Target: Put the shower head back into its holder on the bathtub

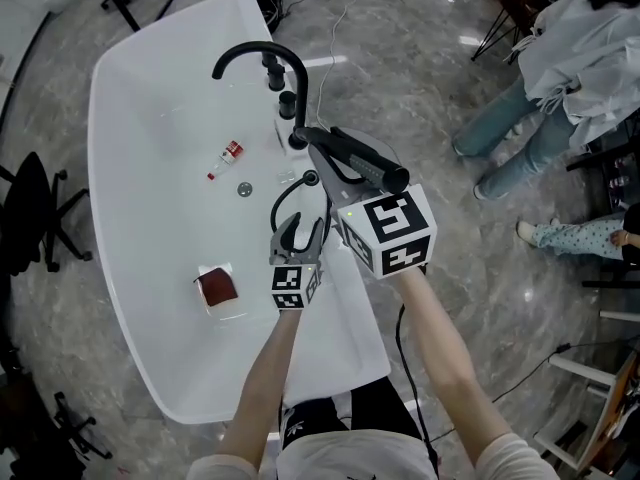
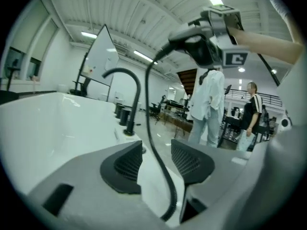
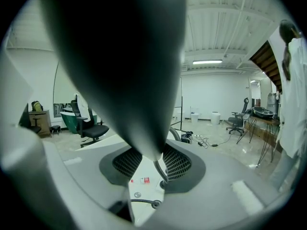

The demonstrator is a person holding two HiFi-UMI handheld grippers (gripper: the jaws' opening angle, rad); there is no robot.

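Note:
My right gripper is shut on the black shower head, which it holds above the tub's right rim. In the right gripper view the shower head fills the upper left and narrows down between the jaws of the right gripper. The black hose loops down from it. My left gripper stands open lower down, and the hose passes between its pads without being pinched. In its own view the left gripper points along the rim toward the black curved faucet.
In the white bathtub lie a small red-and-white bottle, a drain and a red-brown block in a dish. Black fittings line the rim by the faucet. People stand at the right. Office chairs stand at the left.

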